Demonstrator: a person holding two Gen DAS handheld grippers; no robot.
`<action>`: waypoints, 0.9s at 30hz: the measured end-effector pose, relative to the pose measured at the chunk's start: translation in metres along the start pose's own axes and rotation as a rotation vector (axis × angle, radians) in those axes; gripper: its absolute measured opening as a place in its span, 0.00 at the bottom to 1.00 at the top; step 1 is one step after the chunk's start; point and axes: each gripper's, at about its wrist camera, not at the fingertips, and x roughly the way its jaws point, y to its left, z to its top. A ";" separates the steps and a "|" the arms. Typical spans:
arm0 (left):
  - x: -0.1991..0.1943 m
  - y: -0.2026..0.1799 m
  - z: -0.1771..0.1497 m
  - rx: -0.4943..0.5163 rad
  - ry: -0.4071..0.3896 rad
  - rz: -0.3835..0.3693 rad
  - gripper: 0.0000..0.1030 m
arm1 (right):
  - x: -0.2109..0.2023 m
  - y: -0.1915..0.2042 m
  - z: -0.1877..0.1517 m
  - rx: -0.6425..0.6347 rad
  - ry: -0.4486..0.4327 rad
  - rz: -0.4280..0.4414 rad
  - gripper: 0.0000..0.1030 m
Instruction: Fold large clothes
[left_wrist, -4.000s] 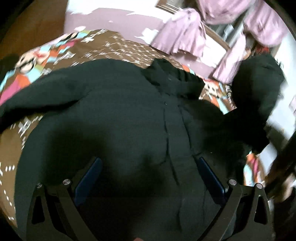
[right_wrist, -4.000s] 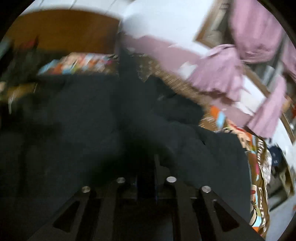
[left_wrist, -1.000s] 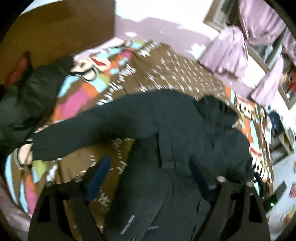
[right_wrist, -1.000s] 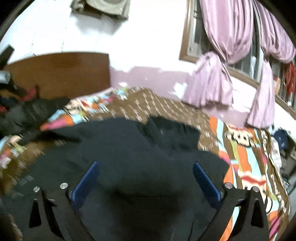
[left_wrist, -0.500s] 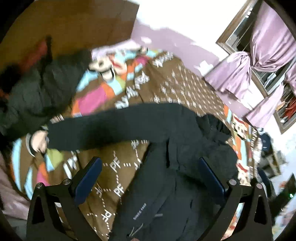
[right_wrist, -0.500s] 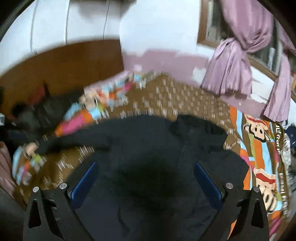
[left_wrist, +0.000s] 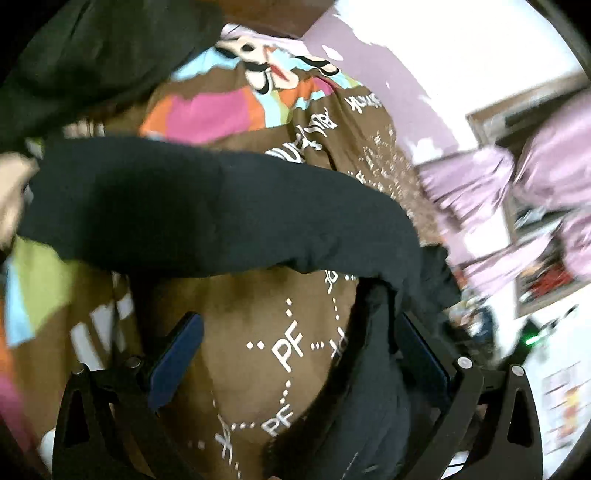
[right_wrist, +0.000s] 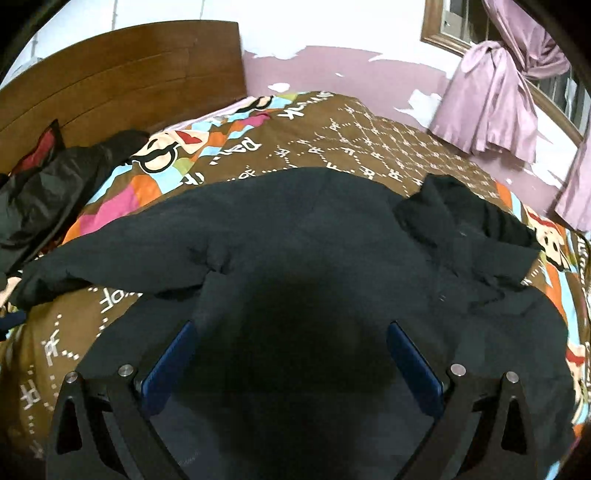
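Observation:
A large black jacket (right_wrist: 314, 258) lies spread on the patterned bedspread (right_wrist: 332, 122), collar (right_wrist: 461, 214) at the right and one sleeve (right_wrist: 110, 258) stretched out to the left. My right gripper (right_wrist: 291, 354) hovers open over the jacket's body, nothing between its blue pads (right_wrist: 166, 373). In the left wrist view that sleeve (left_wrist: 207, 210) crosses the picture just beyond my left gripper (left_wrist: 299, 365), which stands wide open above bare bedspread (left_wrist: 258, 332). The jacket's side edge (left_wrist: 369, 369) runs past its right finger; whether they touch I cannot tell.
A second dark garment (right_wrist: 48, 192) is heaped at the bed's left by the wooden headboard (right_wrist: 122, 74). Tied-back purple curtains (right_wrist: 491, 96) hang at a window on the right. Cluttered shelves (left_wrist: 535, 280) stand beyond the bed's right edge.
Both grippers have dropped closer to the bed. The left one swung left and down toward the outstretched sleeve, which now fills its view. The right one stays over the jacket's body.

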 end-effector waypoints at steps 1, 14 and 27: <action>-0.002 0.009 0.002 -0.016 -0.031 -0.010 0.98 | 0.005 0.000 0.001 -0.001 -0.009 -0.003 1.00; 0.015 0.106 0.042 -0.423 -0.135 -0.044 0.98 | 0.068 -0.033 -0.011 0.153 0.075 0.101 1.00; -0.021 0.086 0.042 -0.354 -0.330 0.050 0.14 | 0.055 -0.035 -0.015 0.129 0.061 0.079 1.00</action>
